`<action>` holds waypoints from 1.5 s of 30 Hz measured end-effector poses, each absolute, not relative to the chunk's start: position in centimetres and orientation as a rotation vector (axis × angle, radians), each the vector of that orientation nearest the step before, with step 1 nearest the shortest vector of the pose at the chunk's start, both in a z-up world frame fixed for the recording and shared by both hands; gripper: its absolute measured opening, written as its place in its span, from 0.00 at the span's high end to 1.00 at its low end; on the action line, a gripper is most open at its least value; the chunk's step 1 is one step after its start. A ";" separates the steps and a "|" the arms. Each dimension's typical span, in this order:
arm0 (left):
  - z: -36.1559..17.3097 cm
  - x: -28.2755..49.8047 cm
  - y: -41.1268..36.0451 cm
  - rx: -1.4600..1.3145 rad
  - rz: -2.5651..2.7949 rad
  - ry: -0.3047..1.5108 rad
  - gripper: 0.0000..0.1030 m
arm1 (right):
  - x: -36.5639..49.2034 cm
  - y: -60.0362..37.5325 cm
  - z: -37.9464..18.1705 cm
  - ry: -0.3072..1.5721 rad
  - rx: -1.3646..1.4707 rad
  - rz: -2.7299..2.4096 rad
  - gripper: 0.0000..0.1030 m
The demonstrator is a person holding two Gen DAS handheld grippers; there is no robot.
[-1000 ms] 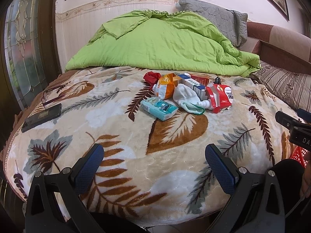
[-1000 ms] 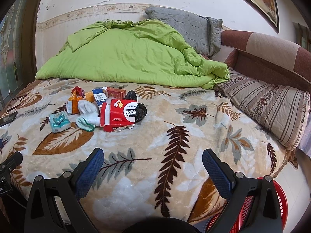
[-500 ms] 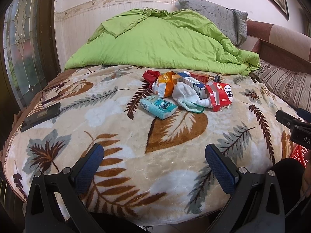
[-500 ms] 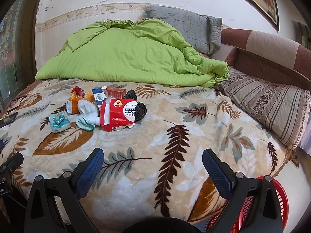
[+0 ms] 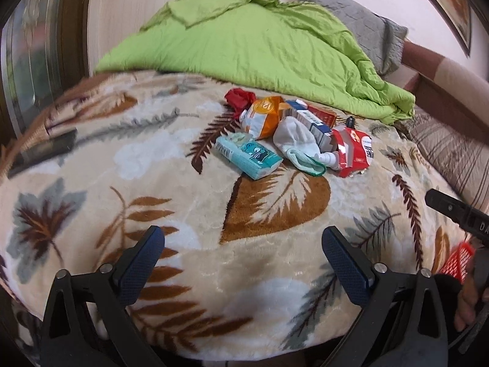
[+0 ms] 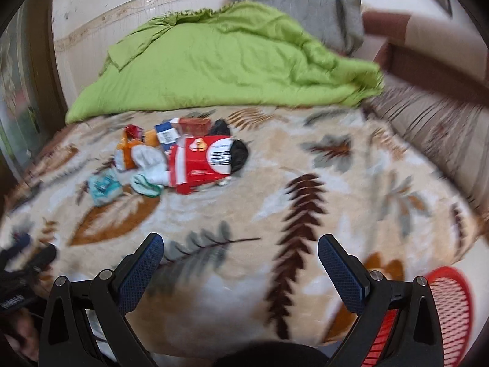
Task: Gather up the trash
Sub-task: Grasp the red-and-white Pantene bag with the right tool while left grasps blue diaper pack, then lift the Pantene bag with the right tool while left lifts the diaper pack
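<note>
Hovering over the leaf-print blanket (image 5: 171,153), the left tongs (image 5: 243,246) are spread wide and just starting to close, with nothing between them. Well ahead of them sits the trash pile (image 5: 293,134): a teal pack (image 5: 248,159) nearest, then a white sock (image 5: 295,137) and a red carton (image 5: 351,150). The right tongs (image 6: 240,252) gape wide too, empty, with the pile up and to their left. A red basket (image 6: 449,302) shows low at right.

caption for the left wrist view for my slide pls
Left tongs, jaws closing on nothing, above a leaf-print blanket facing a trash pile before a green quilt.
</note>
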State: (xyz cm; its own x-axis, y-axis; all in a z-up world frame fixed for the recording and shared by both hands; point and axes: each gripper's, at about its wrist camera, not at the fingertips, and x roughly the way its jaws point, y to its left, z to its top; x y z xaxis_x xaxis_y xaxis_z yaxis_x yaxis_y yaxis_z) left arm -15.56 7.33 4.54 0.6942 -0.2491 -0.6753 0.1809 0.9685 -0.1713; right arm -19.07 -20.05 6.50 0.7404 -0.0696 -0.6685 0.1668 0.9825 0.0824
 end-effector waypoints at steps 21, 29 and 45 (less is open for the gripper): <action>2.7 -12.7 8.5 -0.228 -0.256 0.890 0.25 | -4.1 -22.0 2.9 0.829 0.440 0.028 0.37; 3.1 -8.6 7.6 -0.260 -0.240 0.901 0.25 | -8.7 -21.8 5.1 0.727 0.393 0.024 0.38; 2.0 -1.2 3.5 -0.201 -0.168 0.890 0.75 | -10.9 -20.4 6.6 0.645 0.298 0.061 0.38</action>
